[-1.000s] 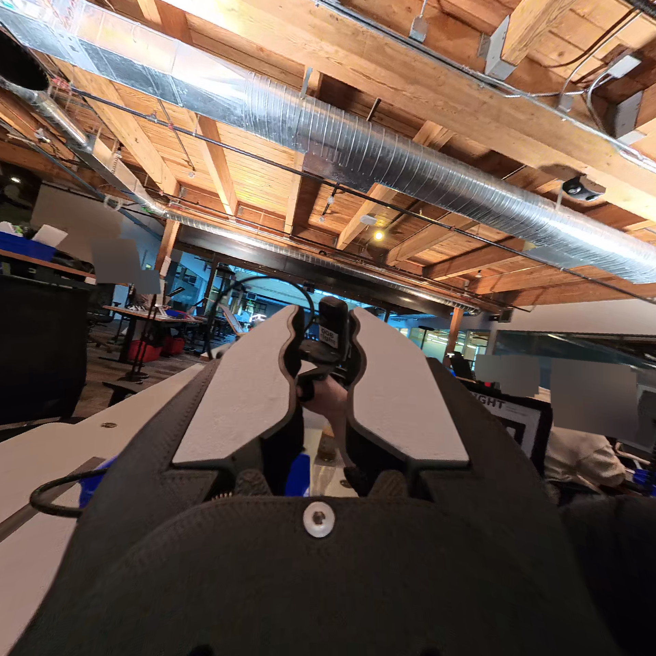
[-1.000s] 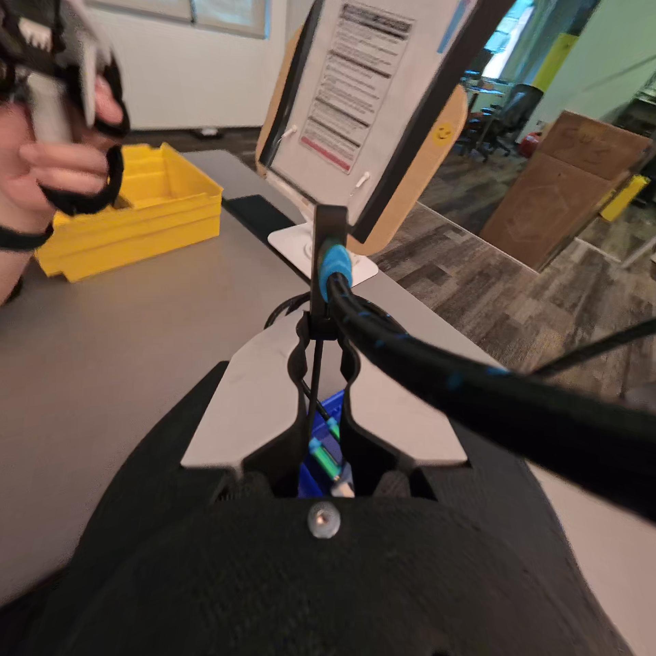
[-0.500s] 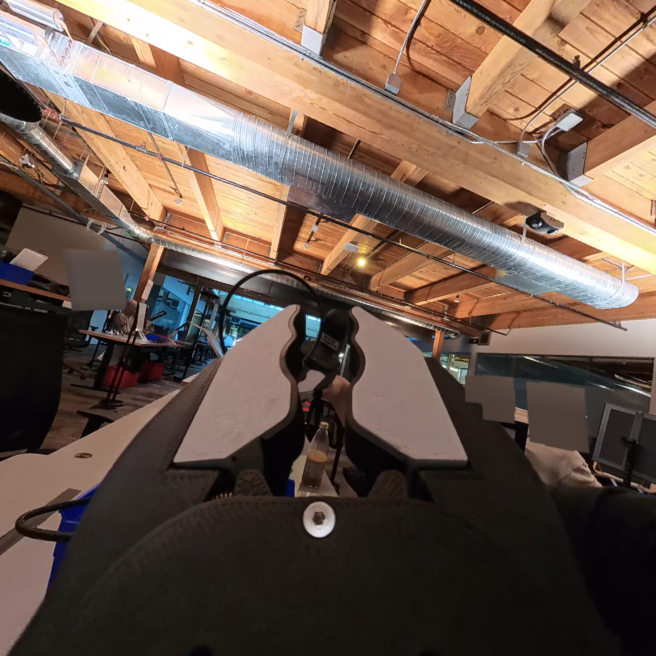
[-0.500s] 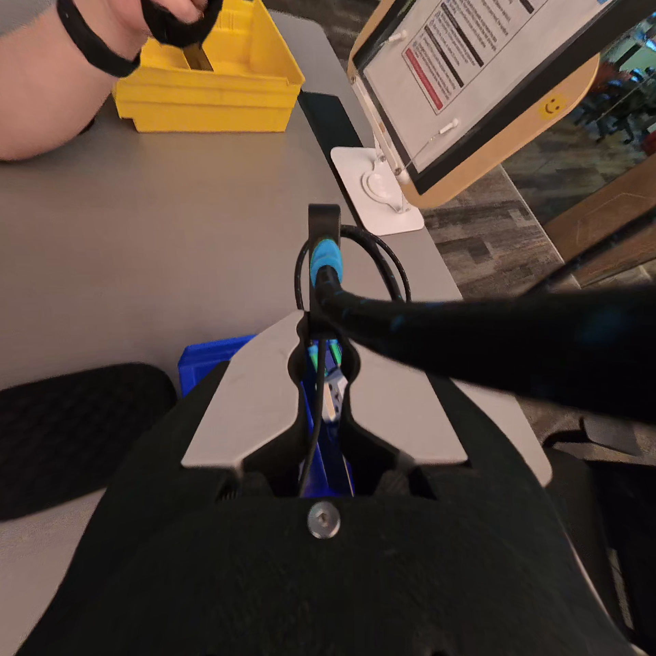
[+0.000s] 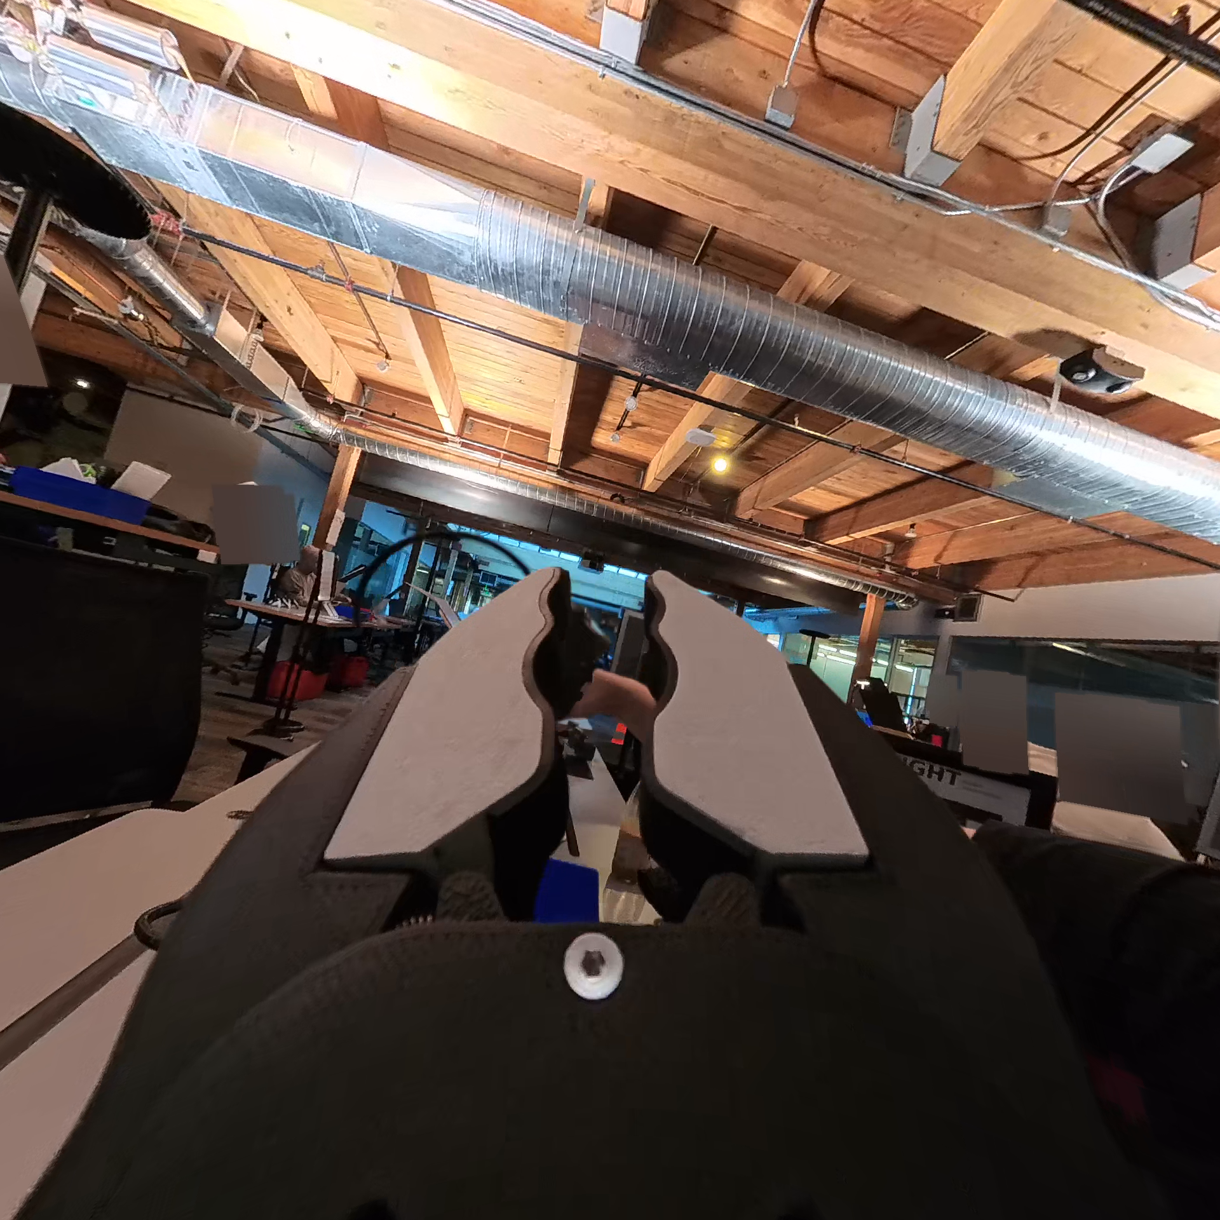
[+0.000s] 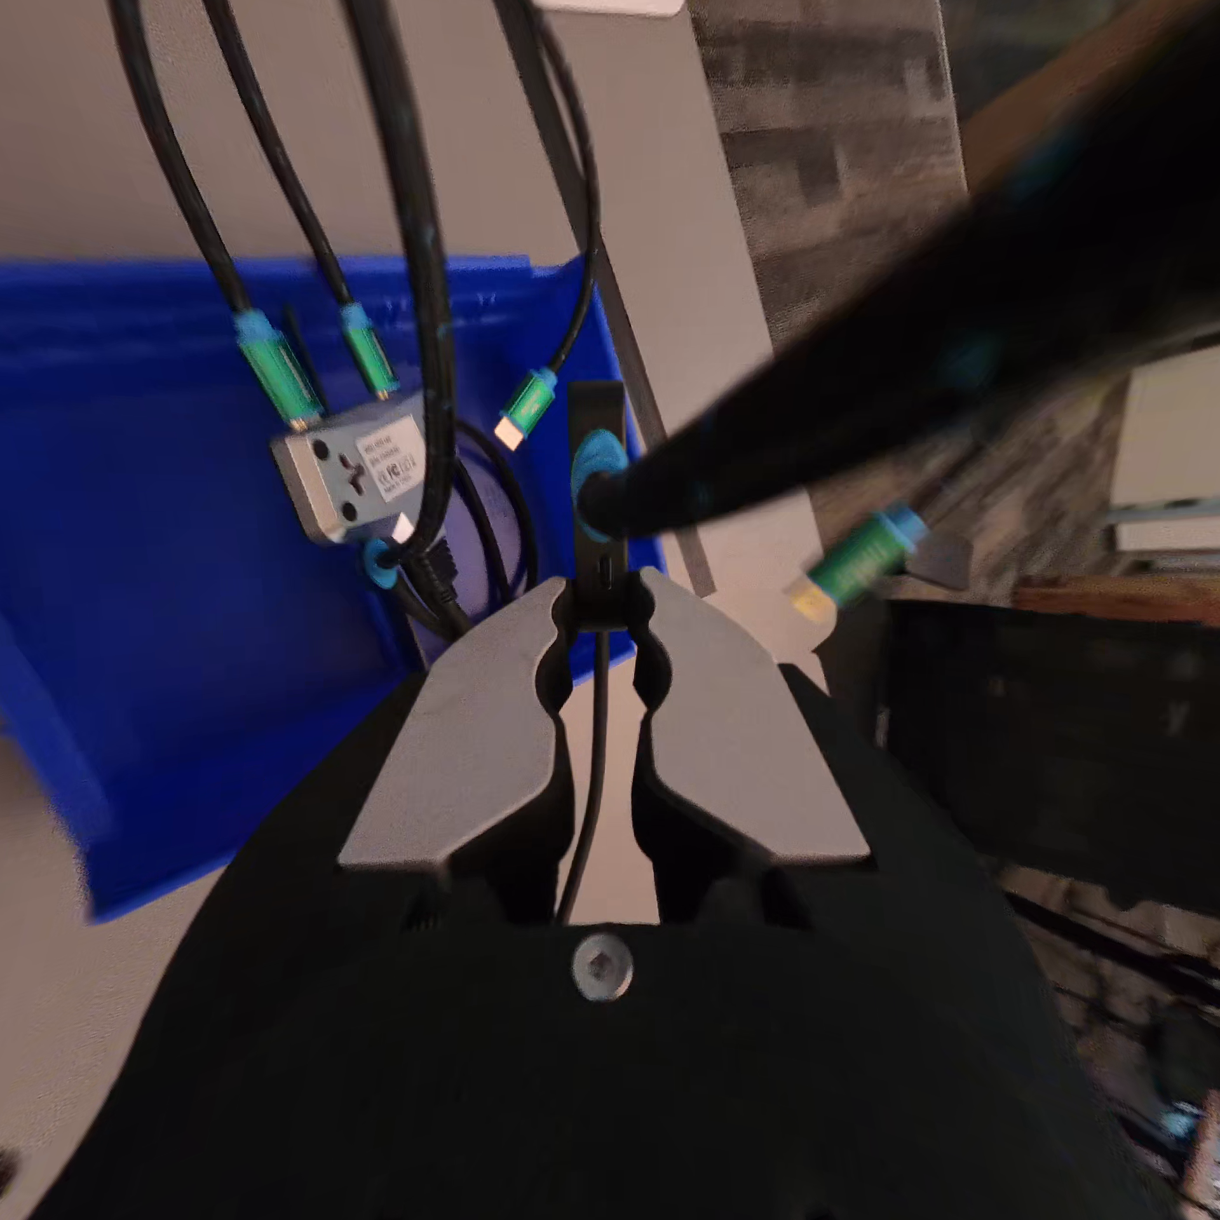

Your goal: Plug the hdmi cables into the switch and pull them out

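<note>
Left view, gripper: left gripper (image 5: 602, 594) aims at the ceiling; jaws slightly apart, a dark object sits between the tips, grip unclear.
Right view, gripper: right gripper (image 6: 599, 581) jaws clamp a black switch (image 6: 596, 462), frame centre, thick cable (image 6: 858, 396) plugged in.
Right view, progress: partway; grey switch (image 6: 353, 465) in blue bin (image 6: 165, 594), centre left, carries two green plugs (image 6: 277, 376); others dangle free.
</note>
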{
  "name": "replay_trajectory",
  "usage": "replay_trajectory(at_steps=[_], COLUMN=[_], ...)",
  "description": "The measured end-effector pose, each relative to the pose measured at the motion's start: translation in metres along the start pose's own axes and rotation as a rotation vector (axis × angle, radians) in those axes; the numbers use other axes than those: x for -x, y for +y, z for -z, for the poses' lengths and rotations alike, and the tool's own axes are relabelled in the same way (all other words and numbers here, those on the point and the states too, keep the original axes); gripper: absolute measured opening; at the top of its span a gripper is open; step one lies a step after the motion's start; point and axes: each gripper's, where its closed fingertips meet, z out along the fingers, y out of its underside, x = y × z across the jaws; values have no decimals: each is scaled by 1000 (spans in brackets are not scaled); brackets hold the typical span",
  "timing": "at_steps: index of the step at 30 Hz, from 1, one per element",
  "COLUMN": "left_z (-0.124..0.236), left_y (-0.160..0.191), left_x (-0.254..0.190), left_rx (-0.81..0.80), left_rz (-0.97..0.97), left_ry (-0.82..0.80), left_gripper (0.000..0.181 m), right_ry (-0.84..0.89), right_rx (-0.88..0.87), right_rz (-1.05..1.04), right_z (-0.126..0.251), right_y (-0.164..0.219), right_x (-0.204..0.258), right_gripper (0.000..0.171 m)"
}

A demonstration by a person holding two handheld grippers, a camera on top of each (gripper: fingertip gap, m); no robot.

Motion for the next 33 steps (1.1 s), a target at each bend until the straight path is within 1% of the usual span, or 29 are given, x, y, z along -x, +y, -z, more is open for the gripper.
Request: replay_trajectory(at_steps=[2, 4, 7, 10, 12, 15, 18, 21, 24, 27, 30, 33], left_z=[-2, -3, -6, -8, -9, -10, -11, -10, -7, -3, 1, 5], left_y=[5, 9, 13, 16, 18, 21, 22, 20, 15, 7, -2, -10], left_x=[3, 5, 6, 8, 8, 7, 6, 5, 3, -2, -6, -10], left_rx=[14, 27, 42, 48, 53, 62, 70, 70, 56, 38, 27, 28], left_rz=[2, 2, 1, 4, 8, 5, -3, -8, -5, -12, -43, -101], left_ry=[-8, -16, -21, -22, -22, -25, -27, -31, -26, -19, -29, -67], left_gripper=[20, 20, 20, 20, 20, 20, 20, 20, 20, 20, 20, 21], right_ry=[18, 30, 5, -46, -83, -159, -154, -158, -76, 26, 225, 473], right_rx=[0, -22, -27, 26, 61, 80, 142, 183, 192, 102, -46, -296], right_rz=[91, 163, 231, 266, 260, 172, 178, 110, 116, 116, 68, -149], right_z=[-23, -38, -50, -62, -72, -84, -95, -97, -83, -49, 11, 87], right_y=[11, 16, 21, 32, 37, 39, 47, 48, 41, 9, -37, -83], right_x=[12, 24, 41, 52, 57, 60, 57, 54, 39, 19, -9, -22], right_gripper=[16, 16, 16, 16, 16, 17, 16, 17, 19, 18, 18, 24])
